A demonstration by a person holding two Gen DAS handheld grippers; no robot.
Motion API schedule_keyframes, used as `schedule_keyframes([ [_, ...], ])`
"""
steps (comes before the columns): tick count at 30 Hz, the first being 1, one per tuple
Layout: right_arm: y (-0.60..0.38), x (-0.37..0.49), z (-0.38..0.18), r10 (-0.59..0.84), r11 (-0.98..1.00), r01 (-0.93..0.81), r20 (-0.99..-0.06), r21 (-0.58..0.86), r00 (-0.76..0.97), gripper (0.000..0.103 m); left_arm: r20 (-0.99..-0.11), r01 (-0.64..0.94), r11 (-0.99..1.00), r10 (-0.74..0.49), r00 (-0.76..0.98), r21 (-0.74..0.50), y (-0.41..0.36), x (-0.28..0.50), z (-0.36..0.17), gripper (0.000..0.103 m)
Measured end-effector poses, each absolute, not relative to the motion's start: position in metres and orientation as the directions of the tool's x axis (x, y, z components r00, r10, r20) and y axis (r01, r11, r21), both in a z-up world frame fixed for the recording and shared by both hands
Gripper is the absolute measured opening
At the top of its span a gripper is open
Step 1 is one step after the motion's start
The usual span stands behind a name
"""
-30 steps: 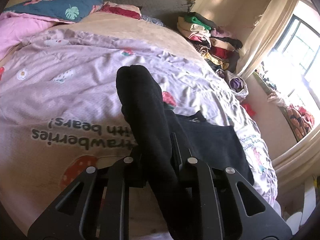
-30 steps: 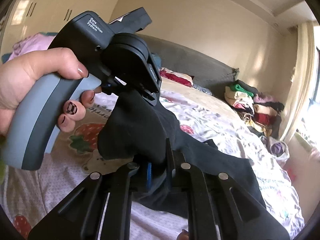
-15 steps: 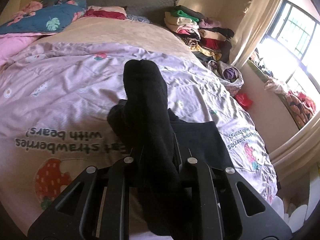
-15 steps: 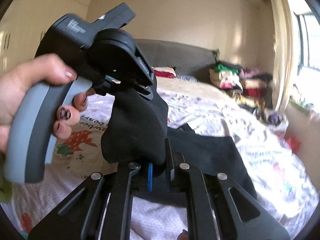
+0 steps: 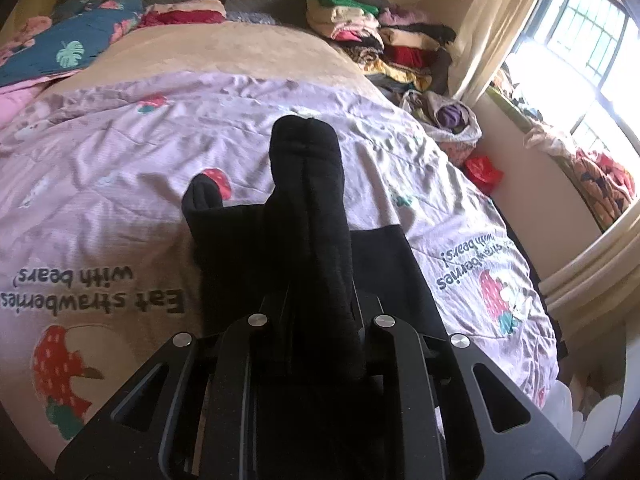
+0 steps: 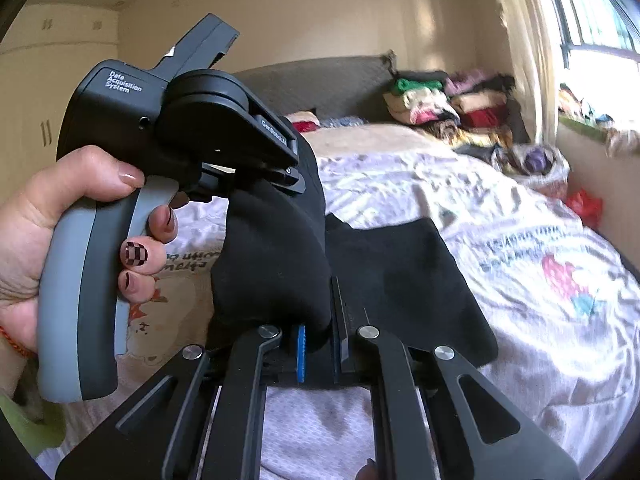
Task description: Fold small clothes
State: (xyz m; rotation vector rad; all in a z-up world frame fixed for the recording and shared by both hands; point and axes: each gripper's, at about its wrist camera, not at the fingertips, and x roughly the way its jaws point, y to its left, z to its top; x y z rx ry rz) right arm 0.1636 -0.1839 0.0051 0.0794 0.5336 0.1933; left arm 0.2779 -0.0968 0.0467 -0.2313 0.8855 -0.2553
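both tongs clamped on the black garment (image 5: 308,208): left tongs (image 5: 320,312), right tongs (image 6: 320,344); garment lifted off bed (image 5: 120,152).

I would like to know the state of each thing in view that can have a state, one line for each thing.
left gripper: shut on the black garment
right gripper: shut on the black garment
black garment: one end lifted by both grippers, the rest lying flat on the bedspread
bedspread: spread over the bed, wrinkled
clothes pile: folded, stacked beside the headboard
curtain: drawn aside from the window
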Motion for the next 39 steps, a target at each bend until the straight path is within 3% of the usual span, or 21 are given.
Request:
schedule_keyframes([
  [9,-0.231,0.174,-0.011,0.260,0.932,-0.056,-0.554,0.358,0.791,0.008,-0.783,0.145,0.952,-0.303,0.544,-0.268,-0.143,0.302,0.027,0.011],
  [13,-0.250,0.179,-0.023,0.318,0.879,-0.010,-0.571,0.476,0.757,0.008,-0.808,0.151,0.962,-0.273,0.522,-0.227,-0.162,0.312,0.017,0.016],
  [16,-0.265,0.184,-0.036,0.376,0.820,0.026,-0.573,0.572,0.729,0.009,-0.829,0.151,0.968,-0.250,0.500,-0.201,-0.173,0.322,0.006,0.026],
  [20,-0.290,0.189,-0.065,0.469,0.679,0.123,-0.556,0.724,0.687,0.020,-0.848,0.173,0.969,-0.237,0.474,-0.174,-0.187,0.331,-0.004,0.057],
  [23,-0.303,0.188,-0.079,0.532,0.565,0.169,-0.513,0.808,0.673,0.020,-0.824,0.193,0.955,-0.293,0.486,-0.226,-0.189,0.328,0.000,0.075],
  [25,-0.305,0.187,-0.079,0.542,0.547,0.178,-0.508,0.818,0.669,0.021,-0.795,0.204,0.942,-0.336,0.505,-0.268,-0.185,0.323,0.009,0.078],
  [28,-0.304,0.184,-0.072,0.543,0.558,0.181,-0.522,0.810,0.658,0.028,-0.766,0.181,0.947,-0.320,0.558,-0.264,-0.173,0.316,0.024,0.081],
  [31,-0.306,0.181,-0.057,0.524,0.576,0.182,-0.531,0.797,0.665,0.050,-0.749,0.149,0.957,-0.287,0.597,-0.248,-0.147,0.305,0.034,0.081],
  [35,-0.315,0.176,-0.020,0.461,0.653,0.127,-0.525,0.747,0.716,0.078,-0.754,0.092,0.990,-0.141,0.642,-0.106,-0.115,0.281,0.023,0.081],
  [39,-0.317,0.200,0.012,0.479,0.692,0.050,-0.510,0.720,0.714,0.082,-0.785,0.093,0.994,-0.097,0.612,-0.050,-0.103,0.263,-0.009,0.081],
])
